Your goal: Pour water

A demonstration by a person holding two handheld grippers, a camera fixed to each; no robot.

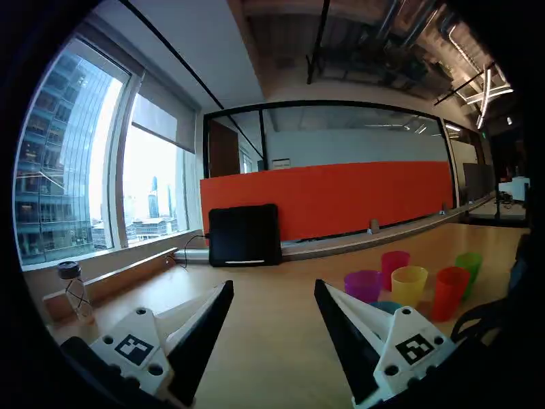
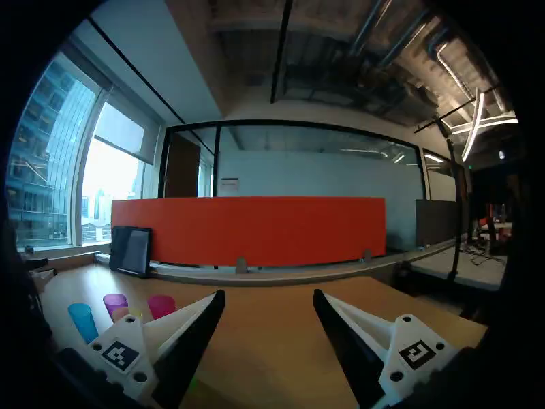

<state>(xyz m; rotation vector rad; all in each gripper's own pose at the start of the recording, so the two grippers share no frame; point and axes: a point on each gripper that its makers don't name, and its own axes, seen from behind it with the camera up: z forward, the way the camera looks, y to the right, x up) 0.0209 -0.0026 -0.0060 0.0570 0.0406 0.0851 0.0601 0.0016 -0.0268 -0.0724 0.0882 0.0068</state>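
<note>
Water bottle [image 1: 73,290] sits by the window [image 1: 68,170], well apart from the cups [image 1: 409,283] on the surface [image 1: 272,354]. Our left gripper [image 1: 273,285] and right gripper [image 2: 268,294] have fingers wide open, empty. We could easily topple those bunched cups.

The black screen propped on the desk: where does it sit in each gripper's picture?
Left gripper view: black screen just left of centre, at the orange partition's left end.
Right gripper view: black screen far left, beyond the coloured cups.
Shared landmark: the orange partition.
</note>
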